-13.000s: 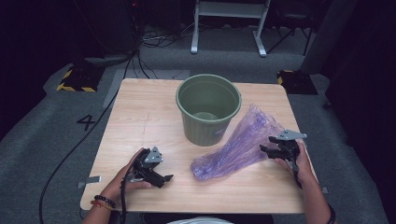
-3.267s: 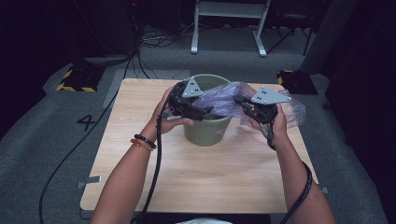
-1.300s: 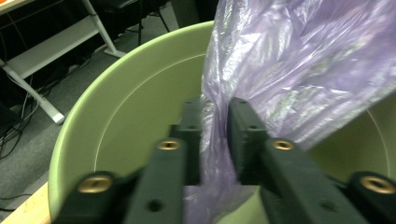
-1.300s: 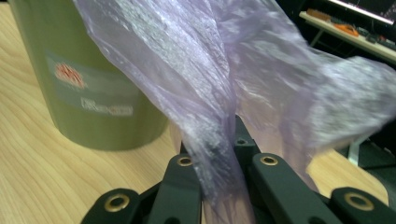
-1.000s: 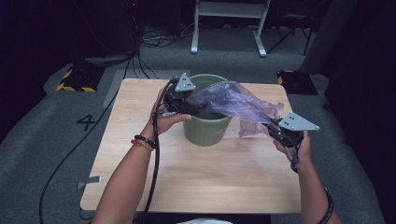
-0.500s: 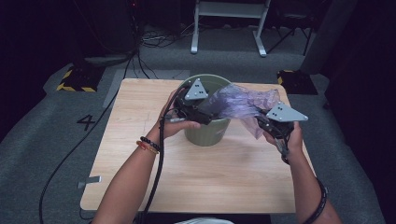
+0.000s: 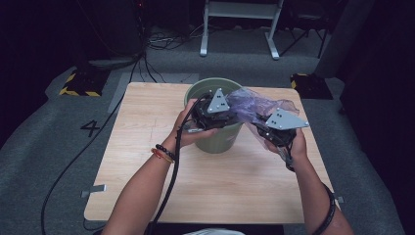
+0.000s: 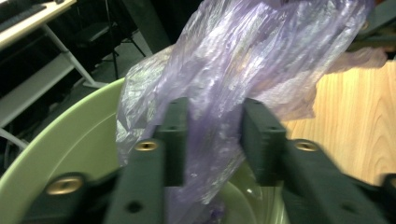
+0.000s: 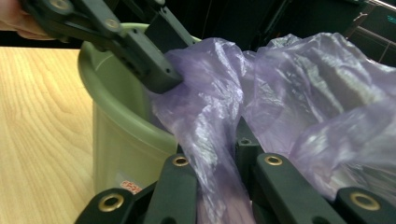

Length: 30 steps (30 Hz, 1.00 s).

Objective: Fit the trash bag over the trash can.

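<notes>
Bag (image 7: 252, 105), thin purple plastic, hung in the air at the upper middle of the high view, stretched between the two grippers over the right side of the bin's mouth. Its crumpled bulk spread to the right of the bin (image 7: 215, 134), above the desk (image 7: 147, 161).

The left gripper (image 7: 230, 113) sat over the bin's rim, held by the left hand (image 7: 188, 129) at the bin's near left wall. In the left gripper view the bag (image 8: 243, 74) ran down between the jaws, which had just been closing on it; a gathered strip of film passed through the gap, its lower end dangling inside the bin (image 8: 60, 154). Whether the pads already pressed the film could not be told for sure, though they stood narrow with the film bunched between them.

The right gripper (image 7: 262, 128) was just right of the bin, in the right hand (image 7: 288, 144). In the right gripper view its jaws were pinched tight on a twisted fold of the bag (image 9: 289, 93), with the bin (image 9: 121, 135) at the left of the frame and the left gripper (image 9: 159, 70) reaching in from the upper left, touching the film.
</notes>
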Each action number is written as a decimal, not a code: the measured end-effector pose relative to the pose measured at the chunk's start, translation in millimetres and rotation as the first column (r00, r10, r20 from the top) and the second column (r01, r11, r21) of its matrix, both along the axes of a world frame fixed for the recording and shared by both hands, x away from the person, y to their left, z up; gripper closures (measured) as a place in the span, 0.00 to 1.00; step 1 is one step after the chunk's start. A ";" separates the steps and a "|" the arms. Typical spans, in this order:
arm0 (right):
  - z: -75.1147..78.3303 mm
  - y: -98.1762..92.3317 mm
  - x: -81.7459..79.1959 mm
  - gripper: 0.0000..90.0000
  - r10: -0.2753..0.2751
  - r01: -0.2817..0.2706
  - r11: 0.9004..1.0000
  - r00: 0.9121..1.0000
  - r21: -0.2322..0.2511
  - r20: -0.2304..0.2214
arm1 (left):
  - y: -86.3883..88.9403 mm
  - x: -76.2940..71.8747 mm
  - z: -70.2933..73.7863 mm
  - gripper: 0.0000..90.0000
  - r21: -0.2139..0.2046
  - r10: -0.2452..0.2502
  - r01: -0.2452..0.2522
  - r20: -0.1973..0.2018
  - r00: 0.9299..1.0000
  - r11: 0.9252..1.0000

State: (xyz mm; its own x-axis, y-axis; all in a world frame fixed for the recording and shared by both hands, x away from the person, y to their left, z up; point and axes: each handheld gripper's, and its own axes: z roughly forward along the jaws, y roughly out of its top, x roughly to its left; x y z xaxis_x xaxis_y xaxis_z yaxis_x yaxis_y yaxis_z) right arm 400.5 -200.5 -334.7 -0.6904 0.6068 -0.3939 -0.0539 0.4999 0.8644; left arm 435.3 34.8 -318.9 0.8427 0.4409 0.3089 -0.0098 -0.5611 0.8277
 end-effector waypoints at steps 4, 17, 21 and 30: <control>-1.7 2.2 0.9 0.89 0.008 -0.009 1.000 1.000 -0.005 -0.014 | 1.5 -0.4 -2.9 0.91 0.005 -0.002 0.002 0.008 1.000 1.000; -5.3 -0.2 -2.2 0.55 0.061 -0.059 0.997 0.997 0.044 -0.048 | 19.0 3.1 -3.2 0.99 -0.004 0.040 -0.040 -0.008 0.999 0.999; -6.2 -3.5 -6.3 0.48 0.079 -0.076 0.996 0.995 0.047 -0.053 | 28.2 5.0 -3.4 0.99 -0.008 0.060 -0.060 -0.012 0.998 0.998; -8.9 -9.0 -13.0 0.42 0.088 -0.085 0.995 0.995 0.058 -0.056 | 49.5 7.4 -6.6 0.99 -0.022 0.107 -0.108 -0.018 0.994 0.994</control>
